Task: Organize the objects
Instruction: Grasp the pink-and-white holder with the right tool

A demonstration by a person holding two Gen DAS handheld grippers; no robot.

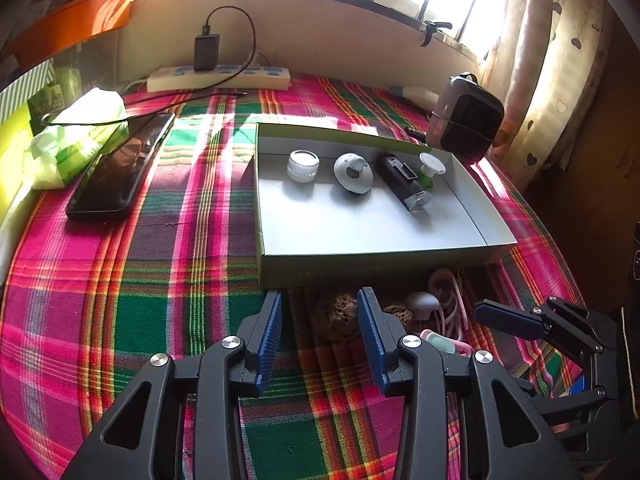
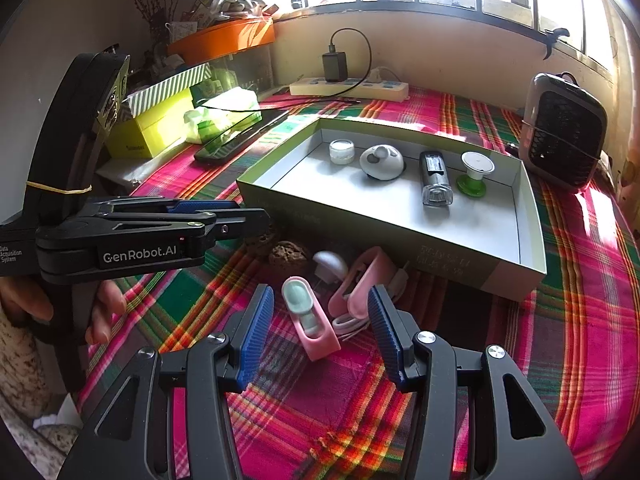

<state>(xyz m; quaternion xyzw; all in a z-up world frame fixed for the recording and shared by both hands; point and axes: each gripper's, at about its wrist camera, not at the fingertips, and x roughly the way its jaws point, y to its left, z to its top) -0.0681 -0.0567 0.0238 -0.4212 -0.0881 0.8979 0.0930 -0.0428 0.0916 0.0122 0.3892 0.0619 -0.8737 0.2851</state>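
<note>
The right gripper (image 2: 320,338) hangs low over the plaid-covered table (image 2: 568,320), jaws spread with nothing between them but the cloth; a pink clip (image 2: 310,328) lies just beyond its blue pads. Beside that sit a larger pink holder (image 2: 362,284), a white dome-shaped plug (image 2: 332,264) and two brown walnuts (image 2: 286,254). Farther off, the shallow box (image 2: 516,280) holds a row along its far side: a small white jar (image 2: 341,152), a grey-white round gadget (image 2: 381,163), a black light (image 2: 435,178) and a green-based spool (image 2: 474,174). The left gripper (image 2: 256,216) comes in from the left, seen side-on.
</note>
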